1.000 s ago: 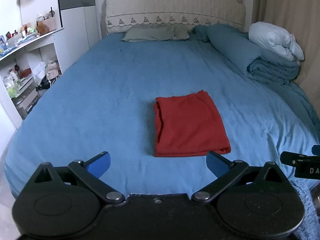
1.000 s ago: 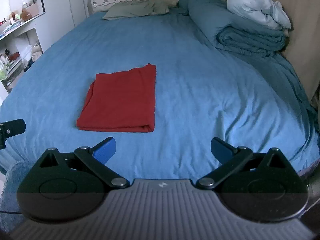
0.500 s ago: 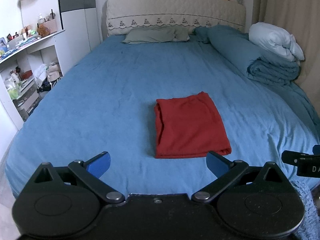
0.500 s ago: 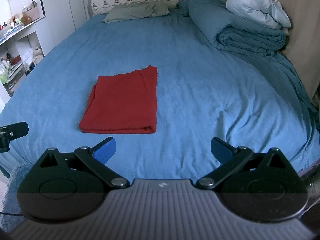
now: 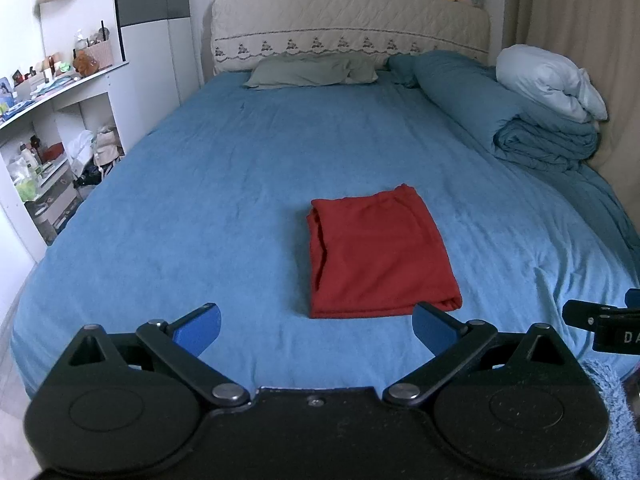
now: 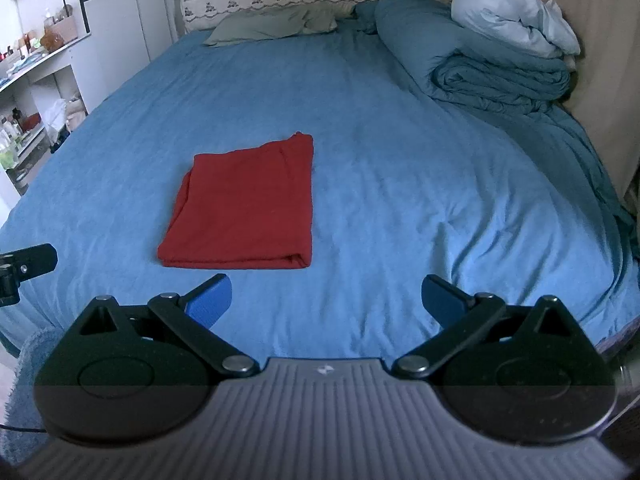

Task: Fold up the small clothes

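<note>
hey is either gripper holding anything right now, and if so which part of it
Nothing is held. The left gripper and right gripper are both open and empty, short of the folded red garment lying flat on the bed.

**Bed and its load**

Covered edge to edge by a blue sheet (image 5: 224,208), lightly creased toward the right side. Carried a folded red garment (image 5: 380,256) lying flat near the foot, roughly rectangular, stacked layers showing along its left edge. Held a flat grey-green pillow (image 5: 312,70) at the head, against the quilted cream headboard (image 5: 348,24). Bore a rolled and folded teal duvet (image 5: 516,120) along the right side, well apart from the garment, topped by a bunched pale blue quilt (image 5: 548,80). Nothing else directly on the sheet between garment and pillow.
</note>
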Motion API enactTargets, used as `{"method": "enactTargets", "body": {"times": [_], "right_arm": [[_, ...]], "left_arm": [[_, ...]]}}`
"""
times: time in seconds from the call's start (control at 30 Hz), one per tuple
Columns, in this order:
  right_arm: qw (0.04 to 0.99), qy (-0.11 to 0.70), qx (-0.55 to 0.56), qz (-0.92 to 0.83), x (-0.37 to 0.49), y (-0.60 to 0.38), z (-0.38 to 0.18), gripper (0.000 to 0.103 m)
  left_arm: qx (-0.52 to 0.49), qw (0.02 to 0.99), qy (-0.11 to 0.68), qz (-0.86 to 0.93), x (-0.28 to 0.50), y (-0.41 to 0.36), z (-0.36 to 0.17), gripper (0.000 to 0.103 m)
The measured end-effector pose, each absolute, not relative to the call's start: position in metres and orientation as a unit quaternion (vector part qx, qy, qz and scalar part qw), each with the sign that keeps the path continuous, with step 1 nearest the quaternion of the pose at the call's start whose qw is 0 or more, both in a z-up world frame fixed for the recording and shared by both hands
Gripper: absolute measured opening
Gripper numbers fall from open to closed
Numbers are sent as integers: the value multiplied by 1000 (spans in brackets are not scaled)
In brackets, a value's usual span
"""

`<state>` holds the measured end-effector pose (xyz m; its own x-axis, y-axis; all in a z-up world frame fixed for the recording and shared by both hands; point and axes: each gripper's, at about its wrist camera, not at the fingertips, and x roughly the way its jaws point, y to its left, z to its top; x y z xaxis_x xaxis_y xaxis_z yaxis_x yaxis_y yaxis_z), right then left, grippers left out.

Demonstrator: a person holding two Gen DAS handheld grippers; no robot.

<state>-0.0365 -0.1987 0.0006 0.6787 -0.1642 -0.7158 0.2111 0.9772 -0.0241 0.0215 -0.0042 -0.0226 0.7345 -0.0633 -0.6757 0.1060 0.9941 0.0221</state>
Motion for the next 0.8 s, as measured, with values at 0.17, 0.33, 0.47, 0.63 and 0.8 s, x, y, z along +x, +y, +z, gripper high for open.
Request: {"method": "enactTargets", "body": {"times": [0.17, 0.33, 0.47, 0.63, 0.8], "right_arm": [[915, 389, 31, -101, -37, -196, 1, 103], [916, 386, 33, -100, -37, -193, 3, 103], [917, 385, 35, -100, -37, -194, 4, 103], [918, 383, 38, -99, -38, -191, 5, 103], [919, 381, 37, -99, -40, -189, 5, 103]], "left_arm": [[33, 932, 359, -44, 22, -2, -21, 103], [32, 933, 357, -45, 20, -2, -21, 103], [30, 933, 356, -48, 20, -1, -21, 103], [35, 934, 353, -48, 19, -1, -20, 103], [34, 934, 353, -49, 19, 1, -20, 103]]}}
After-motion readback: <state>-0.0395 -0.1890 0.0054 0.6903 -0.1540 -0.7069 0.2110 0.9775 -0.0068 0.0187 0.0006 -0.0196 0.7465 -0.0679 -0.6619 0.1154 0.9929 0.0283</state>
